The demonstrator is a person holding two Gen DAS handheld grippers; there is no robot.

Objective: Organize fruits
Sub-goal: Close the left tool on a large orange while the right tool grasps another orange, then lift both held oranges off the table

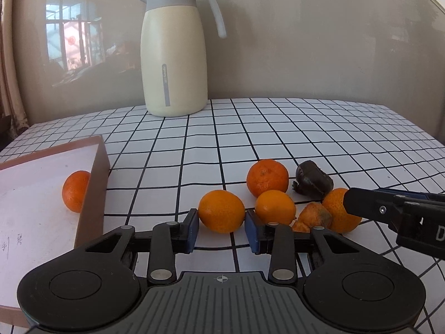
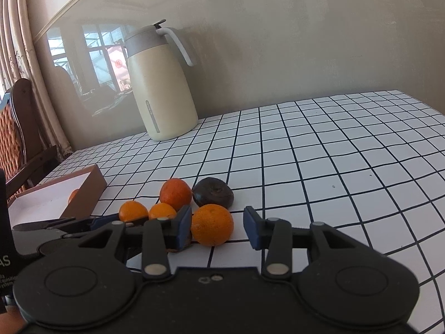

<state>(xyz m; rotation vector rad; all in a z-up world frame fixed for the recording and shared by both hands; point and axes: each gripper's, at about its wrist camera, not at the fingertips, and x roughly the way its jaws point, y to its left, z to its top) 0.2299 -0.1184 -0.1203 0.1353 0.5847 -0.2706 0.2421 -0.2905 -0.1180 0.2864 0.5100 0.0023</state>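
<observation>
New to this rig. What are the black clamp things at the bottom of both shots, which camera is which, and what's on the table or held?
There is no robot arm: a person holds a two-finger gripper in each hand, and each has a fisheye camera looking forward along its fingers.

One picture is from the left gripper. Its blue pads sit on either side of an orange, right against it. The other is from the right gripper, open around another orange, not gripping.

On the checked tablecloth lie more oranges, a damaged orange piece and a dark, seemingly spoiled fruit. A shallow cardboard box on the left holds one orange. A cream thermos jug stands at the back.
</observation>
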